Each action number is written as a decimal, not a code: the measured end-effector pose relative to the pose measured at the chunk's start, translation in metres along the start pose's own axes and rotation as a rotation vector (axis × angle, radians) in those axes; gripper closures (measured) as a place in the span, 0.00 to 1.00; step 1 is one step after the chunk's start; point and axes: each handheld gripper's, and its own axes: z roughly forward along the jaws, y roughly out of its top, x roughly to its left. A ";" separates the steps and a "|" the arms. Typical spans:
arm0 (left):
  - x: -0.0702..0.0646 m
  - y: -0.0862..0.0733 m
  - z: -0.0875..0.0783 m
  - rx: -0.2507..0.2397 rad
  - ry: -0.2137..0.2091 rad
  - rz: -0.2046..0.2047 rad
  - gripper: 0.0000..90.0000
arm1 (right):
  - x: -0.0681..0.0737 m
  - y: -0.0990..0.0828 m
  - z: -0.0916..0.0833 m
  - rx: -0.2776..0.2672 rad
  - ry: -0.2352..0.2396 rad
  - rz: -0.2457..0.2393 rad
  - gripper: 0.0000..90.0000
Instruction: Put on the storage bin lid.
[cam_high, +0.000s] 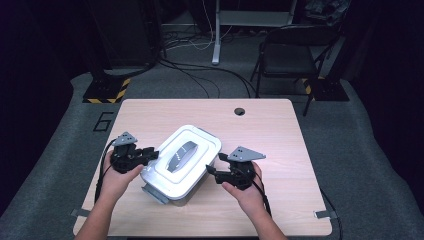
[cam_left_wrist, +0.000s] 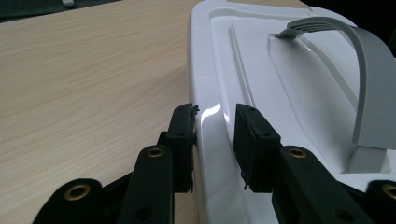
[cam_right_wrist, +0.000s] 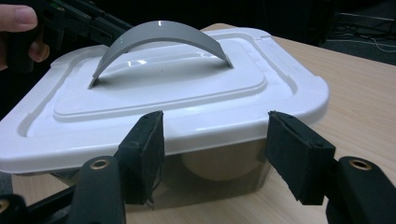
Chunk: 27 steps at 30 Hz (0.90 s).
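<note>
Toward the near edge of the counter (cam_high: 280, 130), the right gripper (cam_right_wrist: 215, 156) holds its fingers spread just before the box's (cam_high: 172, 187) side, gripping nothing. Across the box, the left gripper (cam_left_wrist: 215, 140) pinches the white lid's (cam_high: 200, 137) rim. The lid looks seated yet, so lifting it off remains.

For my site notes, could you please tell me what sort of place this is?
Probably a lab or recording studio: a wooden table on grey carpet, dark surroundings, loose cables across the floor, a folding chair behind.
</note>
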 end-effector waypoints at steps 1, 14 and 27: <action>0.001 -0.002 0.000 -0.006 -0.006 -0.009 0.75 | 0.002 0.001 0.001 0.002 0.004 -0.006 0.41; 0.011 -0.012 -0.008 -0.025 -0.024 -0.021 0.65 | 0.017 0.008 0.016 0.015 0.016 -0.059 0.39; 0.018 -0.020 -0.007 -0.048 -0.064 -0.028 0.65 | 0.025 0.003 0.026 0.019 0.026 -0.106 0.41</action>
